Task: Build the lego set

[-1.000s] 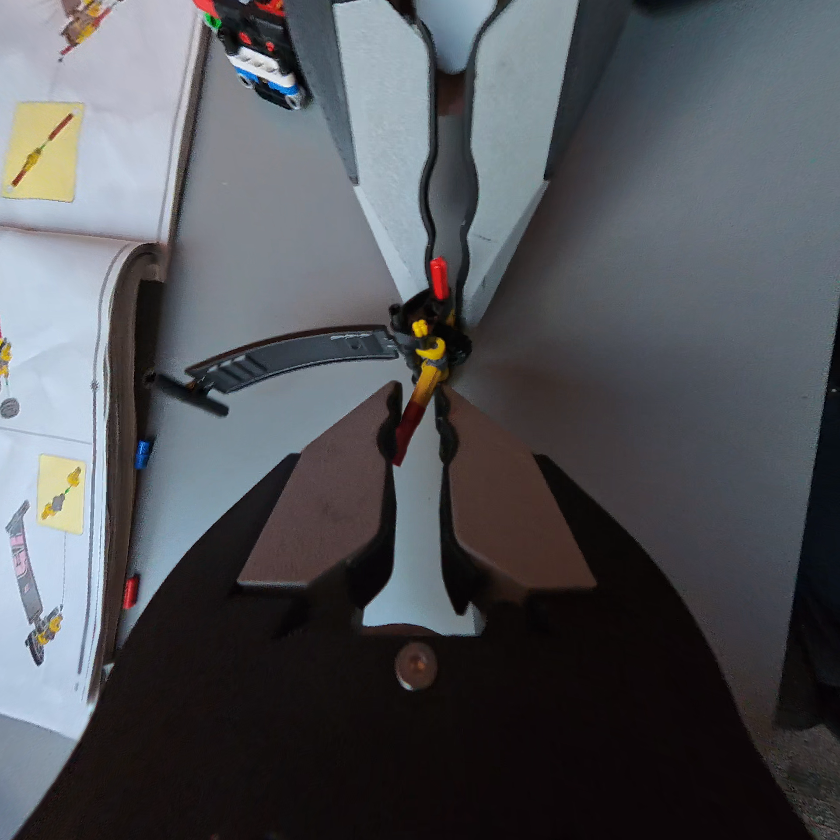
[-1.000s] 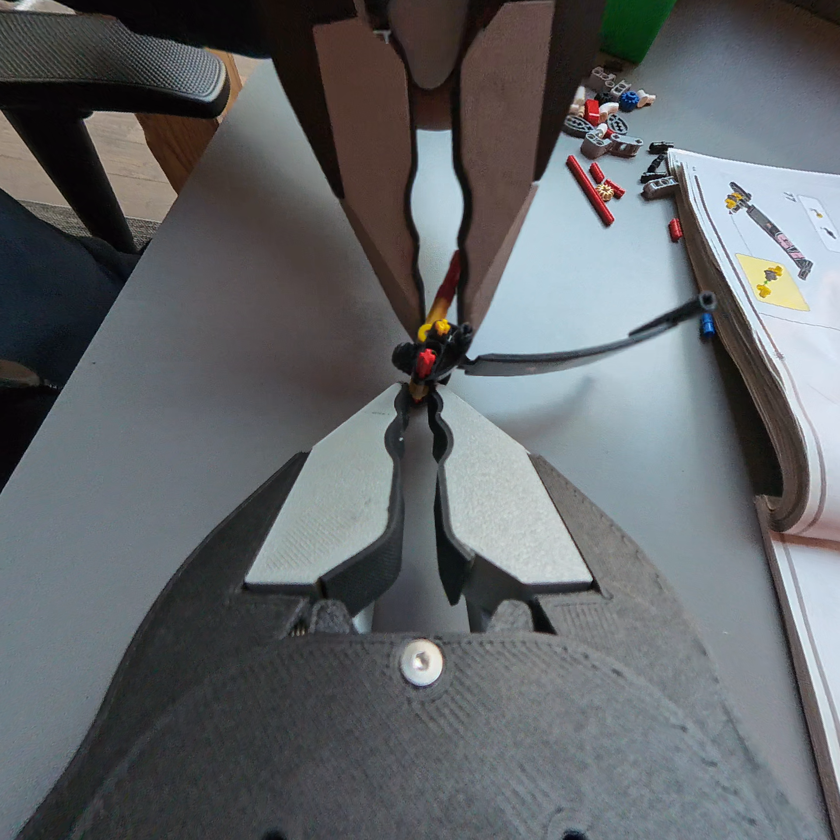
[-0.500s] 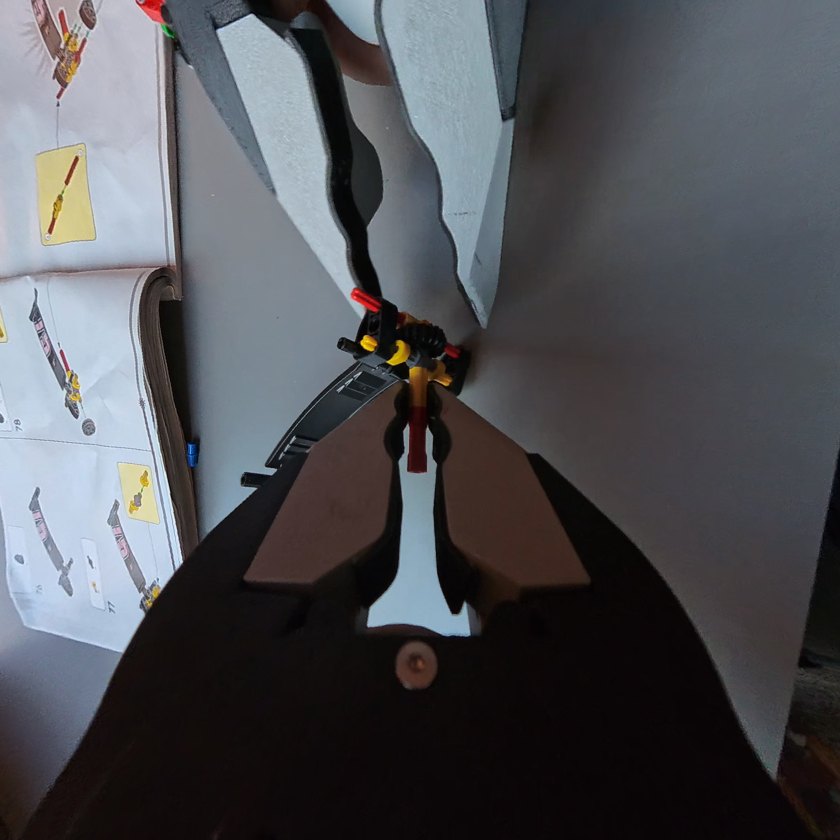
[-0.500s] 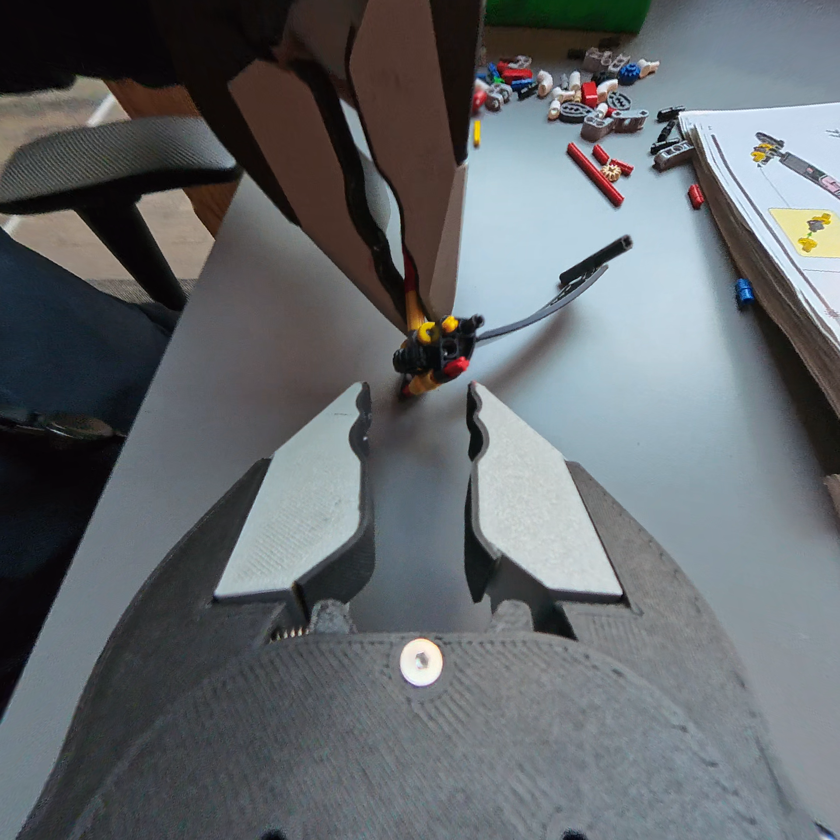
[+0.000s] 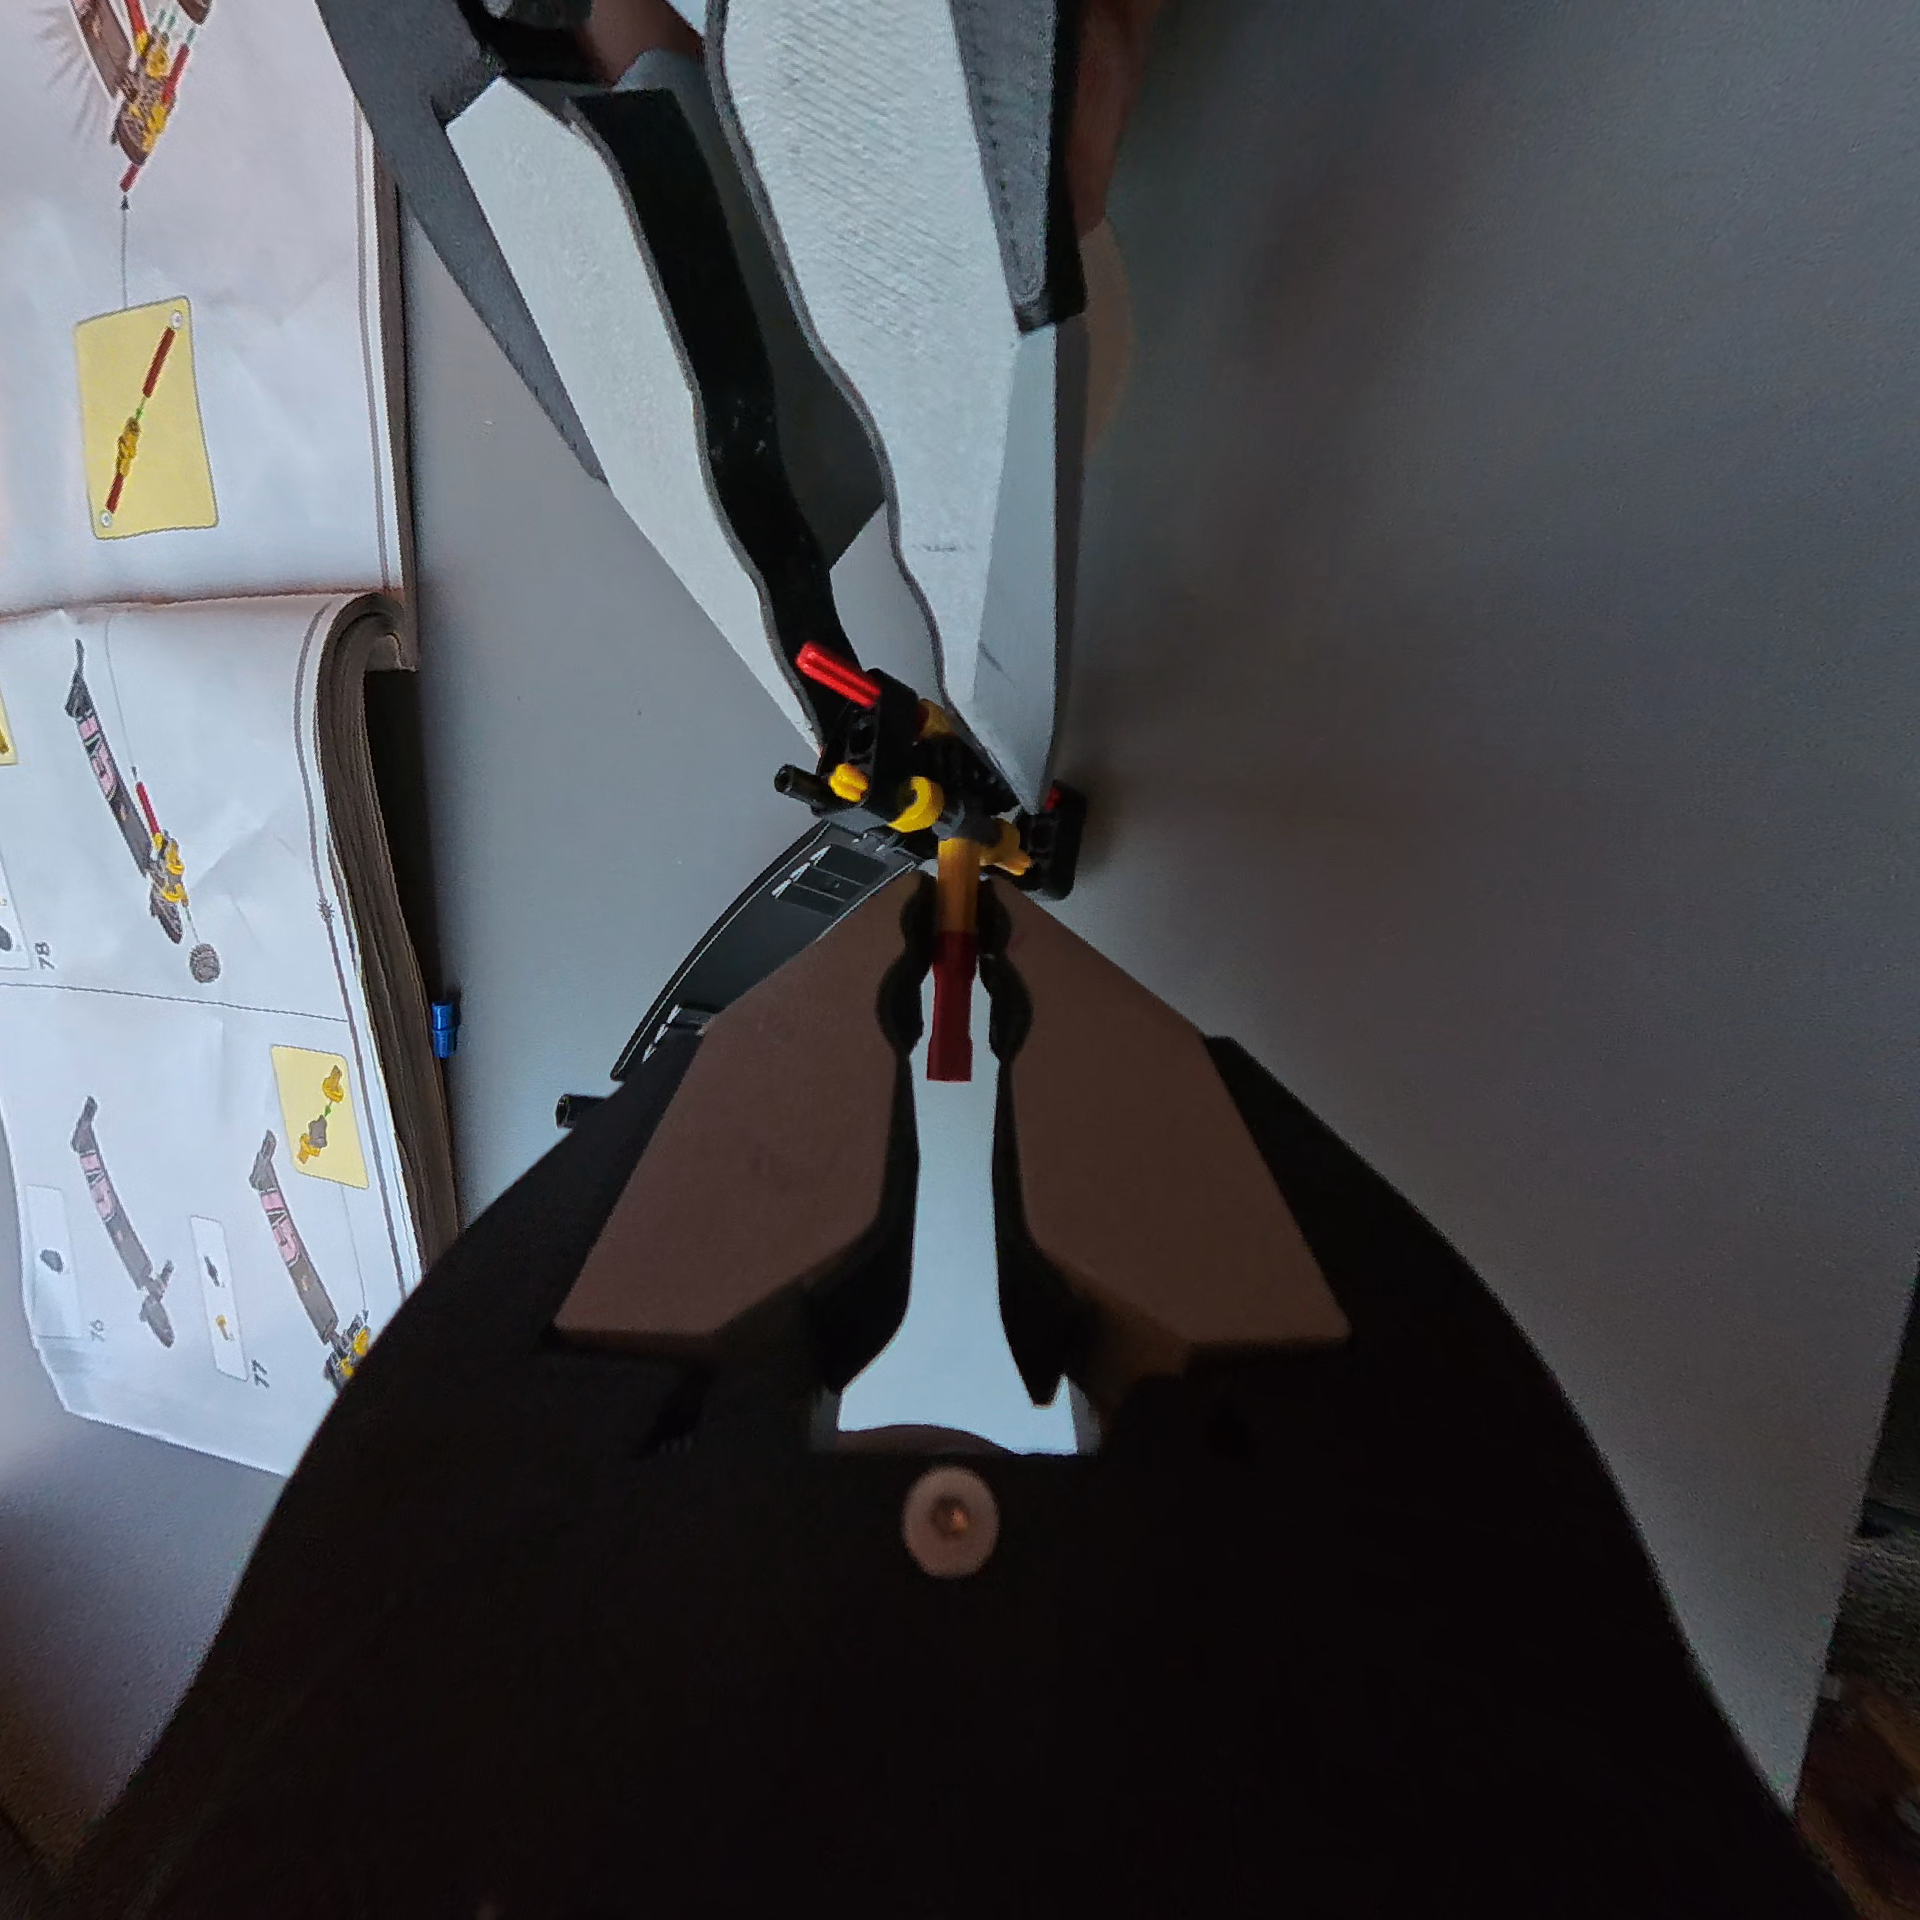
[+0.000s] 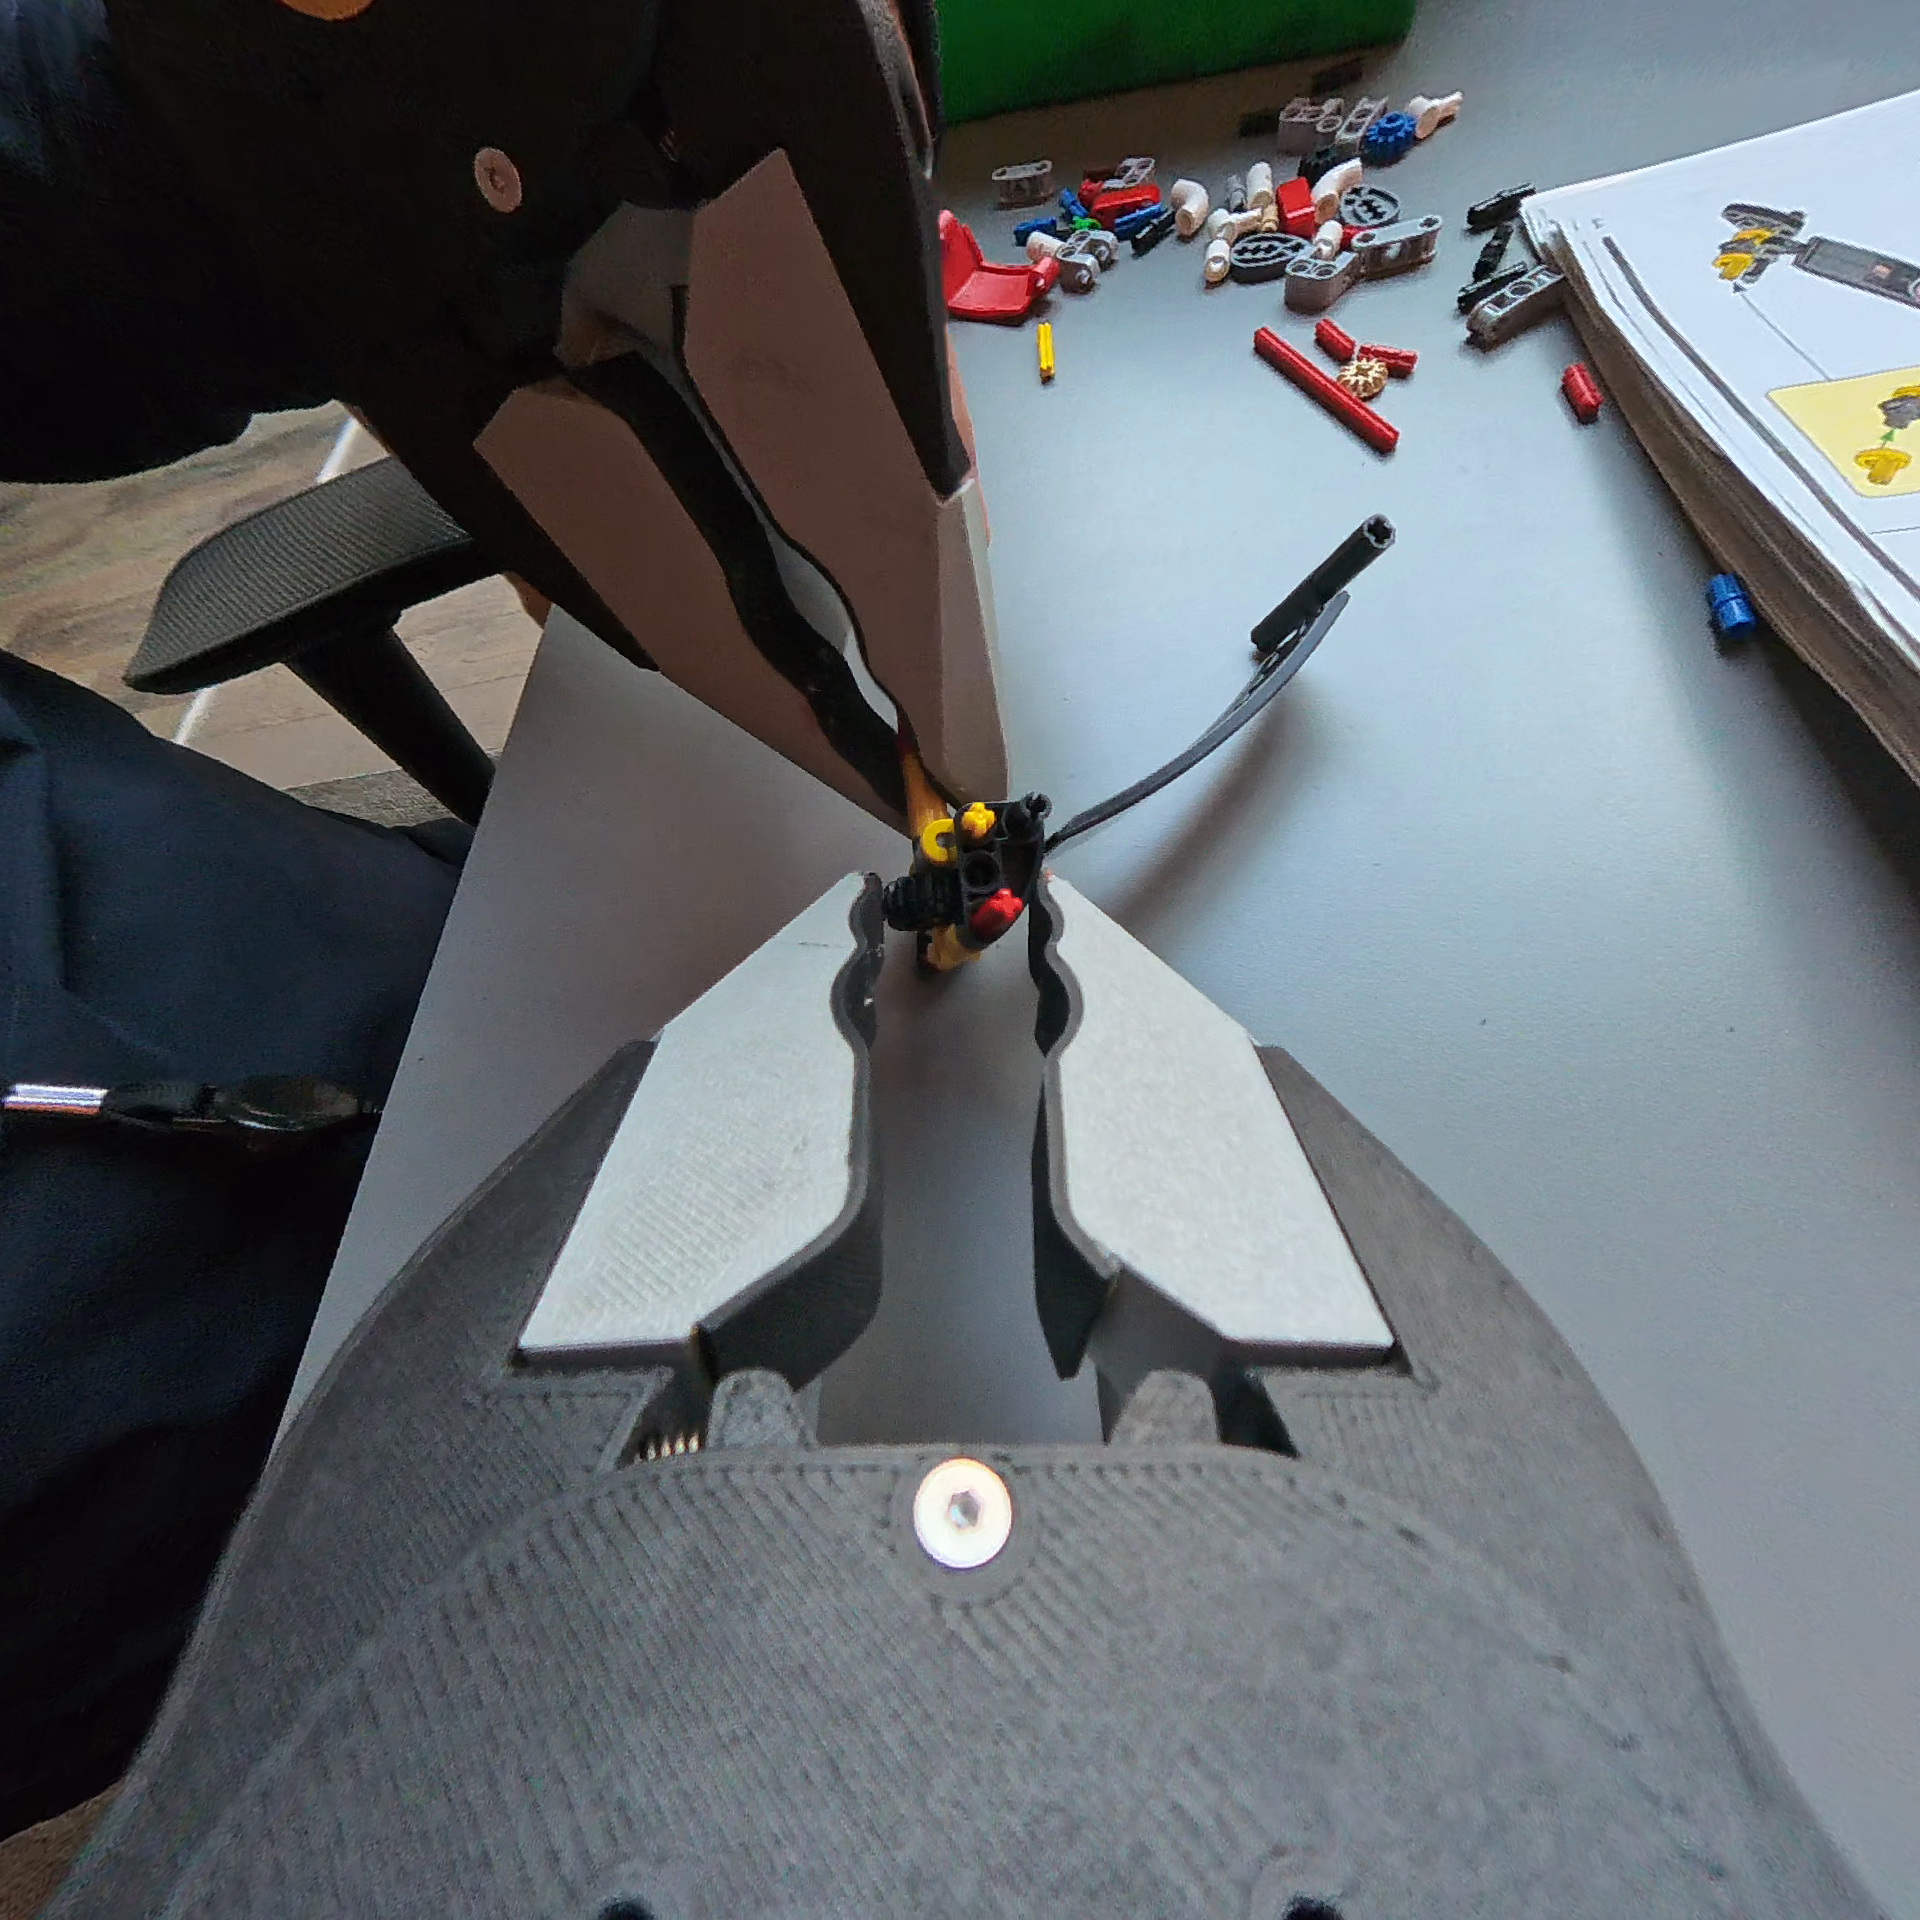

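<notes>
A small assembly of black, yellow and red building-toy parts (image 5: 904,779) hangs just above the grey table. A long curved black panel (image 5: 769,914) sticks out from it to one side. My left gripper (image 5: 956,894), with brown pads, is shut on the assembly's yellow-and-red axle (image 5: 951,997). My right gripper (image 6: 951,904), with grey pads, faces it and is shut on the black block of the same assembly (image 6: 971,883), one pad touching each side. The curved panel (image 6: 1195,748) reaches away to the right. Each gripper also shows in the other's view, the right one (image 5: 935,769) and the left one (image 6: 935,800).
An open instruction booklet (image 5: 187,727) lies beside the work spot and shows in the right wrist view too (image 6: 1766,343). A small blue part (image 6: 1728,603) lies at its edge. Several loose parts (image 6: 1247,229) and a green box (image 6: 1164,52) are farther off. A chair armrest (image 6: 301,582) stands past the table's edge.
My right gripper let go of the assembly, opened wide, shifted and closed again on its black block. My left gripper tightened on the axle and turned the assembly, swinging the curved panel.
</notes>
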Tool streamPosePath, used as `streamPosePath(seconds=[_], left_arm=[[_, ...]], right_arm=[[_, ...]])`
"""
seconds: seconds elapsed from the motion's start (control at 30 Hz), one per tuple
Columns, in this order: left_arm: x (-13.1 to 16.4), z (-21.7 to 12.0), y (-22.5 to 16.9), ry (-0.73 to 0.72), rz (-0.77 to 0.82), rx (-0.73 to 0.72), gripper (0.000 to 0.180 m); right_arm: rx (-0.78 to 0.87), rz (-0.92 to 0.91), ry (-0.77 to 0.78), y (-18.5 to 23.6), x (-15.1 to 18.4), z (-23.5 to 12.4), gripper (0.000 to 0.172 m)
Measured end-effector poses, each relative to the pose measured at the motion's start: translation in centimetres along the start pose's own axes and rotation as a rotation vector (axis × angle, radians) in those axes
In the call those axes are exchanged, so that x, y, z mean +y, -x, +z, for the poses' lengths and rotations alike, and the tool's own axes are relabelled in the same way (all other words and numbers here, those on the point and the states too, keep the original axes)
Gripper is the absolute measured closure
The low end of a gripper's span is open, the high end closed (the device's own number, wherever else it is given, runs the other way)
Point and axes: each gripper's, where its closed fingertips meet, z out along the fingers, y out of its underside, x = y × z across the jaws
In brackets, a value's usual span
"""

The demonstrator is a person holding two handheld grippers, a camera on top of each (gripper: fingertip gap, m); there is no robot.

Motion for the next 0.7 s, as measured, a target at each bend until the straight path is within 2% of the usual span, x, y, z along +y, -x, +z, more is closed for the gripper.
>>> streamPosePath(seconds=[0.07,0.2,0.43,0.6,0.7], left_arm=[[0.2,0.1,0.2,0.008,-0.012,-0.013,0.172],[1.4,0.1,0.2,0.048,-0.061,-0.024,0.151],[1.7,0.3,-1.4,-0.064,-0.164,0.065,0.149],[0.8,0.5,-1.2,-0.138,-0.116,0.102,0.163],[1.0,1.2,-1.0,-0.126,-0.125,0.12,0.148]], right_arm=[[0.021,-0.013,0.008,0.0,-0.1,0.0,0.147],[0.036,-0.037,0.022,0.4,-0.3,0.0,0.149],[0.069,-0.079,0.061,0.7,-0.4,0.1,0.153],[0.109,-0.114,0.128,0.4,0.2,0.0,0.154],[0.08,-0.088,0.129,0.4,0.2,-0.1,0.154]])
